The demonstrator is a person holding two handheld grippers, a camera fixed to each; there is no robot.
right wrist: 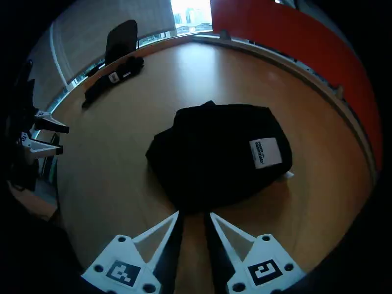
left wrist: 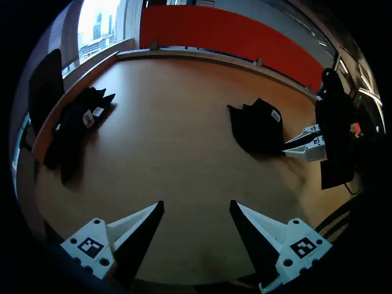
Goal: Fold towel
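A black towel [right wrist: 215, 152] with a white label [right wrist: 265, 153] lies bunched on the wooden table [right wrist: 122, 161]. My right gripper [right wrist: 192, 216] sits at its near edge, fingers a narrow gap apart, with bare wood showing between them. In the left gripper view, the same towel [left wrist: 257, 128] lies at the right, with the right gripper [left wrist: 286, 148] touching its near side. My left gripper [left wrist: 196, 206] hovers over bare table, wide open and holding nothing. It also appears at the left edge of the right gripper view as the left gripper [right wrist: 63, 139].
A second dark bundle of cloth [left wrist: 78, 120] with white tags lies near the table's far left edge, seen again as the bundle [right wrist: 112, 76]. A black chair [right wrist: 121, 39] stands behind it. A red wall panel [left wrist: 230, 36] and a raised rim border the table's far side.
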